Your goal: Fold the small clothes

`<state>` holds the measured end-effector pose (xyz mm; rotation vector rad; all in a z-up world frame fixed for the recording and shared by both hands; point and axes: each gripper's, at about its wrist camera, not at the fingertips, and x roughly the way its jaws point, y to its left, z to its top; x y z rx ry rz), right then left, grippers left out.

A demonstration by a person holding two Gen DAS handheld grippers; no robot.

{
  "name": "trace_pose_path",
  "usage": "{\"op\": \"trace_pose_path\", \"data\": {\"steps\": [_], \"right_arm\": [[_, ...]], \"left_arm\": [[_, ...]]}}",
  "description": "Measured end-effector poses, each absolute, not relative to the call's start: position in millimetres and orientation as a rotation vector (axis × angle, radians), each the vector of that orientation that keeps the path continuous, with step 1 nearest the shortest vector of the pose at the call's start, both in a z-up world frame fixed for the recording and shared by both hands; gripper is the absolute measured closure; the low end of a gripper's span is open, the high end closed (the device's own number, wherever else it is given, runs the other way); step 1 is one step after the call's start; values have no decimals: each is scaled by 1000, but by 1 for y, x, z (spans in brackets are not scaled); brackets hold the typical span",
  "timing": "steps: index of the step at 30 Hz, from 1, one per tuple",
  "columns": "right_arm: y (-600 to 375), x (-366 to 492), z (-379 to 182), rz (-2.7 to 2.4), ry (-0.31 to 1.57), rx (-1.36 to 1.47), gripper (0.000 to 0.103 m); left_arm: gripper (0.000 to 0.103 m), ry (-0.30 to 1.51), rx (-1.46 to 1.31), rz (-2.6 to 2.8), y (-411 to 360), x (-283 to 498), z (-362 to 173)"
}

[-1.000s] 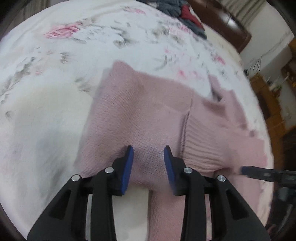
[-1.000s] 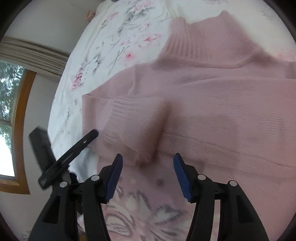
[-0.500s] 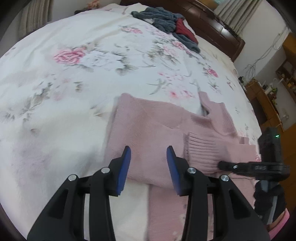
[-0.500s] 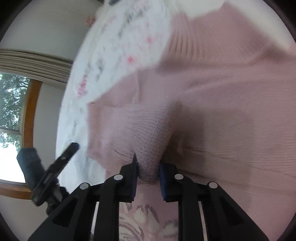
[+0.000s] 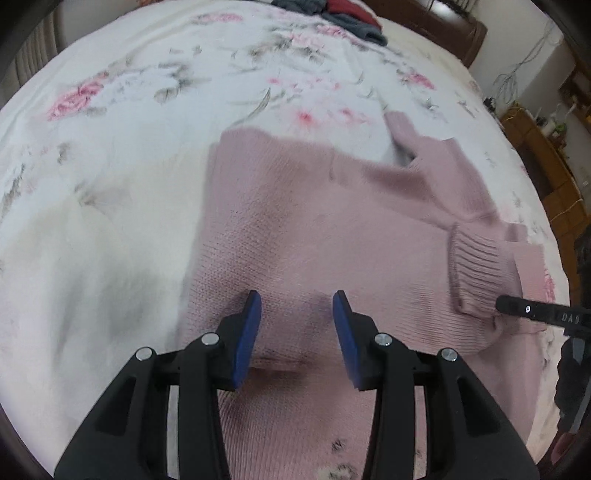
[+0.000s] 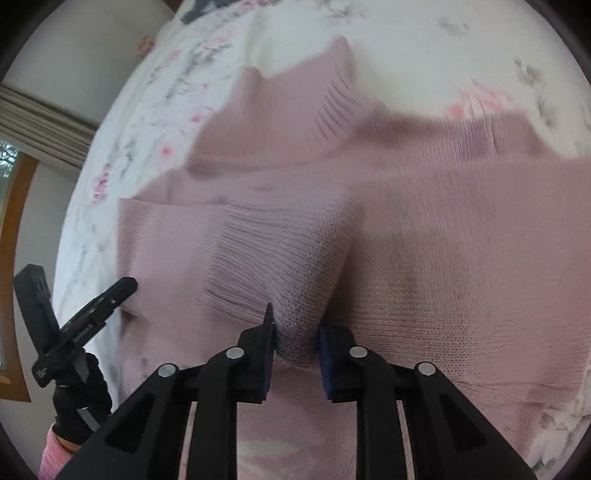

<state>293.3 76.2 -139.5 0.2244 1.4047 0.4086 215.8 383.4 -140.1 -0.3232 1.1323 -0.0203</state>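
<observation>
Pink sweater (image 5: 314, 229) half folded on bed (image 5: 110, 166); right gripper (image 6: 295, 332) clamps sleeve cuff (image 6: 280, 266), left gripper (image 5: 295, 317) gapes wide; body folds remain

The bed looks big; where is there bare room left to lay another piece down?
The floral bedspread lies bare left of the pink sweater, and beyond it up to the dark clothes pile near the headboard. Around the sweater it is crowded: both grippers, left and right, work there.

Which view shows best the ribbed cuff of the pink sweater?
The left wrist view: the ribbed cuff lies whole on the pink sweater. In the right wrist view, the right claw pinches it, blurred.
</observation>
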Motion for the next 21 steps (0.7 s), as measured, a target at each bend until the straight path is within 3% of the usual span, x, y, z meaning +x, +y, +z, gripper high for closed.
{"op": "trace_pose_path", "data": {"steps": [5, 13, 21], "right_arm": [[73, 289, -142, 394, 1412, 218, 74], [103, 275, -79, 417, 1279, 32, 60], [168, 283, -114, 476, 1366, -91, 55]], "left_arm": [[63, 1136, -313, -34, 388, 220, -145], [58, 1089, -311, -68, 382, 213, -115], [58, 1143, -335, -80, 376, 225, -134]]}}
